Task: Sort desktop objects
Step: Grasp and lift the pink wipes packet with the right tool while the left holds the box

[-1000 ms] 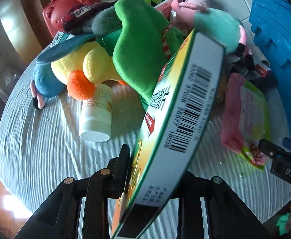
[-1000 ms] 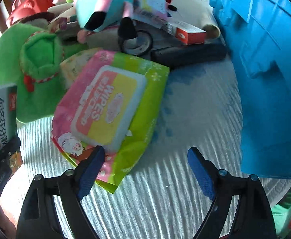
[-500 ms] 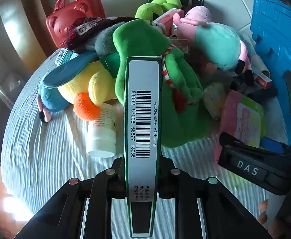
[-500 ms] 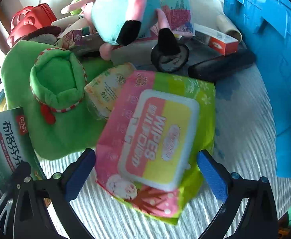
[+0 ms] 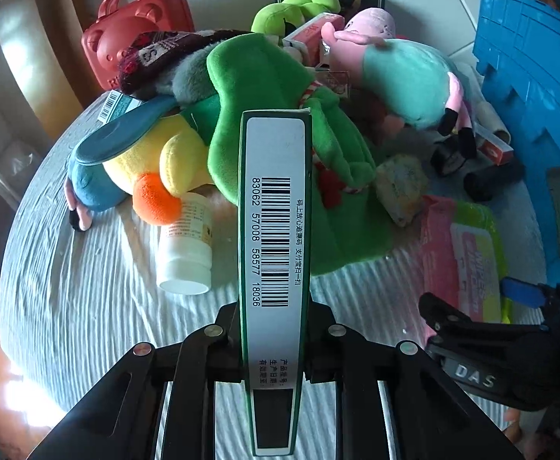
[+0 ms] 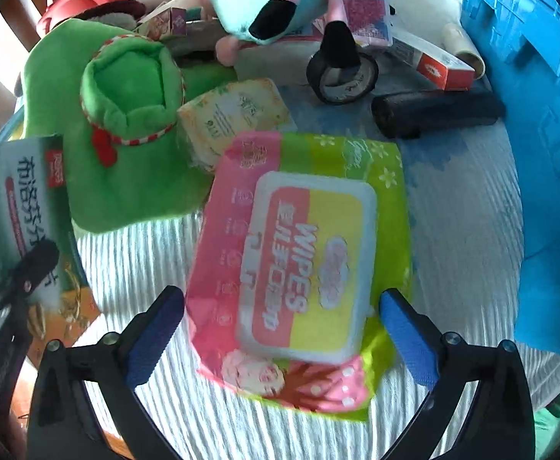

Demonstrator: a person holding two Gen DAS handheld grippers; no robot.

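A: Desktop objects, item one: green box (image 5: 276, 253), clamped edge-up in the left gripper (image 5: 274, 339), above the near part of the surface (image 5: 88, 287). Item two?

B: Wipes pack (image 6: 303, 268), flat near the surface's near edge, beside the blue crate (image 6: 540, 153). Right gripper (image 6: 280, 329) spread wide, straddling the pack, pads not touching.

A: Step?

B: Likely pickup. Next: lower, close on the pack's long sides, lift without dragging the green plush (image 6: 126, 115).

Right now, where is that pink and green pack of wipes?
In the right wrist view, the pink and green wipes pack lies on the table between the open right claw, beside the green plush.
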